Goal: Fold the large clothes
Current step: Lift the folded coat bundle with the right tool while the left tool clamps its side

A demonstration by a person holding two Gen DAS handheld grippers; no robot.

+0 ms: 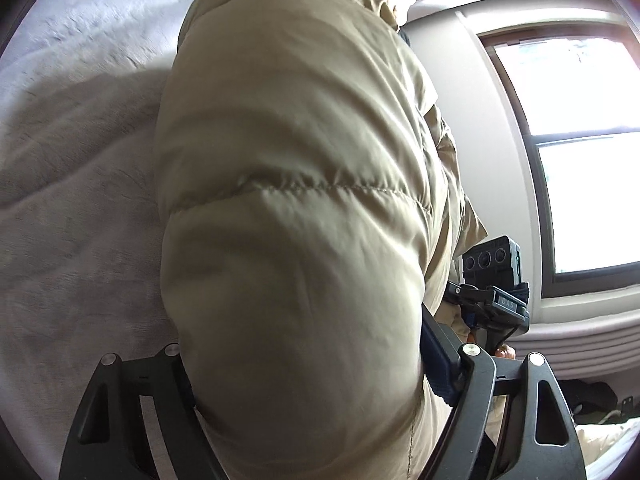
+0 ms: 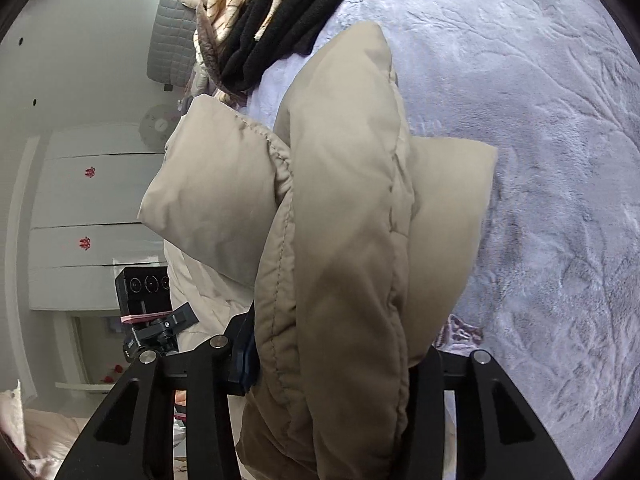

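Observation:
A beige quilted puffer jacket [image 1: 304, 168] fills the left wrist view, held up above a pale fleece bedspread [image 1: 72, 168]. My left gripper [image 1: 308, 364] is shut on a thick padded fold of it. In the right wrist view the same jacket [image 2: 344, 240] hangs in bunched folds, and my right gripper [image 2: 336, 364] is shut on its edge. The other gripper shows in each view: the right one in the left wrist view [image 1: 496, 300], the left one in the right wrist view [image 2: 152, 312]. The fingertips are hidden by fabric.
The bedspread [image 2: 540, 160] spreads to the right. A pile of black and striped clothes [image 2: 272, 12] lies at its far end. A window [image 1: 580, 140] is on the right; a white cabinet [image 2: 88, 220] stands on the left.

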